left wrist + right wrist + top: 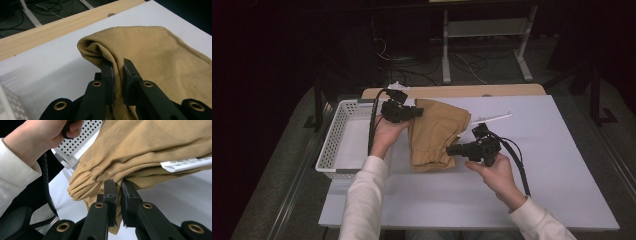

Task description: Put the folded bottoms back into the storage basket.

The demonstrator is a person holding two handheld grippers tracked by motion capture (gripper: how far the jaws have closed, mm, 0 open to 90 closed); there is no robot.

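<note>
A folded tan garment (pixel 436 134) lies in the middle of the white table (pixel 542 150). My left gripper (pixel 418 112) is at its far left corner, shut on a fold of the tan garment (pixel 155 57); the cloth runs down between the jaws of my left gripper (pixel 118 65). My right gripper (pixel 453 149) is at the near right edge, shut on the gathered hem of the garment (pixel 140 147). Cloth is pinched between the jaws of the right gripper (pixel 118 185). A white label (pixel 186 164) sticks out of the folds.
A white perforated basket (pixel 343 140) stands at the table's left edge, beside the left hand. A thin white stick (pixel 492 118) lies on the table behind the right gripper. A wooden strip (pixel 462 91) runs along the far edge.
</note>
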